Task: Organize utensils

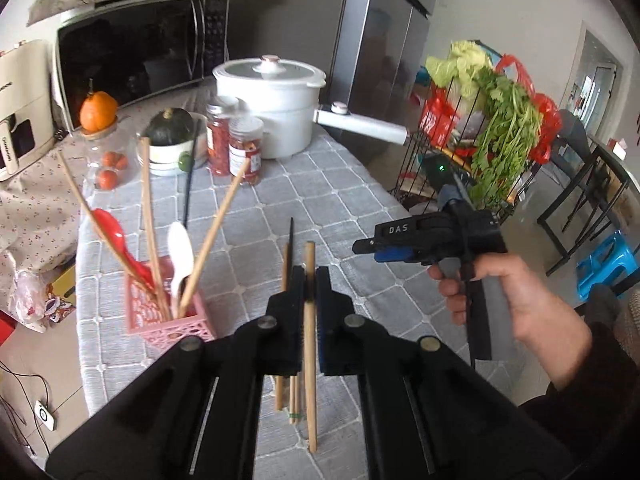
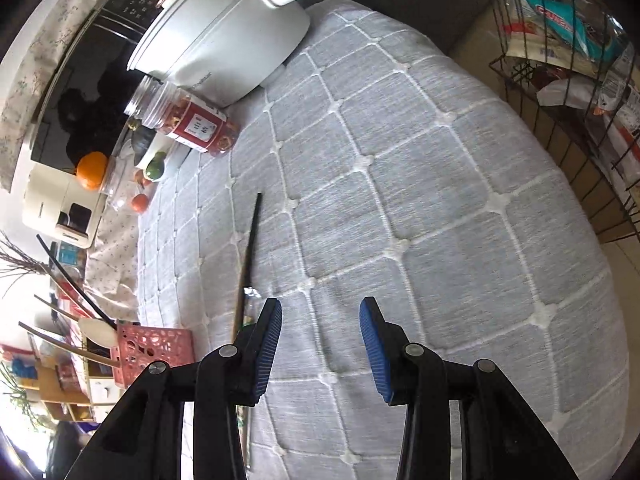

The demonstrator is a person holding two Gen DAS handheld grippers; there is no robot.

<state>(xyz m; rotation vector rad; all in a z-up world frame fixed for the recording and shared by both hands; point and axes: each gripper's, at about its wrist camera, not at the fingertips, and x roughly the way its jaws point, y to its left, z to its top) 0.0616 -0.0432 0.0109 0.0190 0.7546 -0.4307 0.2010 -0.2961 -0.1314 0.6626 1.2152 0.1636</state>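
My left gripper (image 1: 309, 276) is shut on a wooden chopstick (image 1: 310, 360) and holds it upright above the grey quilted cloth (image 1: 340, 208). Below it lie more wooden chopsticks (image 1: 282, 390) and a black chopstick (image 1: 291, 236). A pink basket (image 1: 168, 322) to the left holds wooden chopsticks, a red spoon (image 1: 120, 236), a white spoon (image 1: 181, 254) and a black chopstick. My right gripper (image 2: 320, 340) is open and empty over the cloth; it also shows in the left wrist view (image 1: 366, 246), to the right. In the right wrist view the black chopstick (image 2: 252, 240) lies left of it and the basket (image 2: 154, 346) stands farther left.
A white pot (image 1: 272, 100) with a long handle, two jars (image 1: 234, 148), a squash in a bowl (image 1: 170, 136), an orange pumpkin (image 1: 98, 110) and a microwave (image 1: 132, 52) stand at the back. A wire rack with greens (image 1: 488, 120) stands right of the table edge.
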